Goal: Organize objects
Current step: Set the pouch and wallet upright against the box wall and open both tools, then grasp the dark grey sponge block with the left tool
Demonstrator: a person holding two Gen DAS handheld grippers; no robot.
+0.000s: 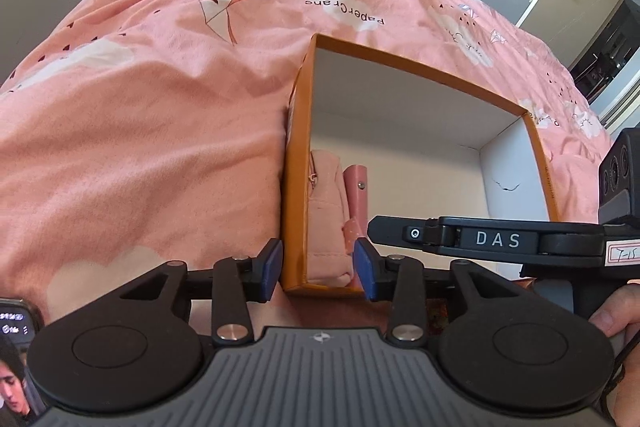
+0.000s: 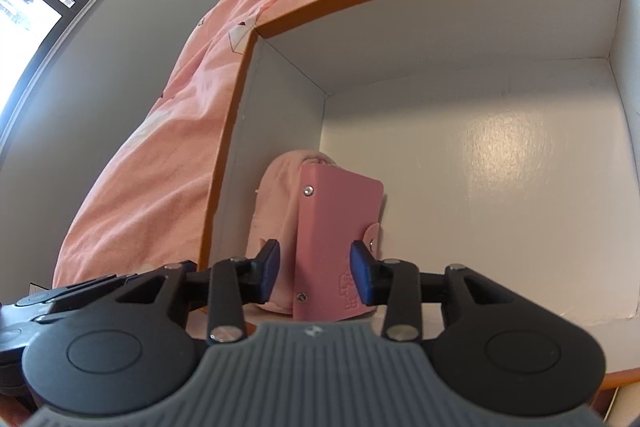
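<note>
While your right gripper [image 2: 314, 273] hangs just inside the near edge of the orange-rimmed cardboard box with white inner walls [image 2: 460, 39], its jaws stand apart on either side of the pink snap-button card wallet [image 2: 336, 247]; whether the blue pads touch its covers is hard to tell, and they do not look clamped. The wallet stands upright in the box's near left corner, leaning against the soft pink fabric zip pouch [image 2: 276, 195] behind it. Judge the wallet light and fairly stiff, with a smooth cover that could slip: take it across the flat faces, low and near the spine, clear of the snap tab. The pouch looks limp and will sag, so pinch a good fold of it.

Your left gripper [image 1: 318, 265] has its jaws open astride the box's near left corner, one pad outside the wall and one inside; neither clearly presses it. The box rests on the bed's pink paper-crane printed duvet [image 1: 160, 107].

The wallet's lower edge is cut off by your right gripper's body, most of the pouch hides behind the wallet, and the box's near wall is out of view.
</note>
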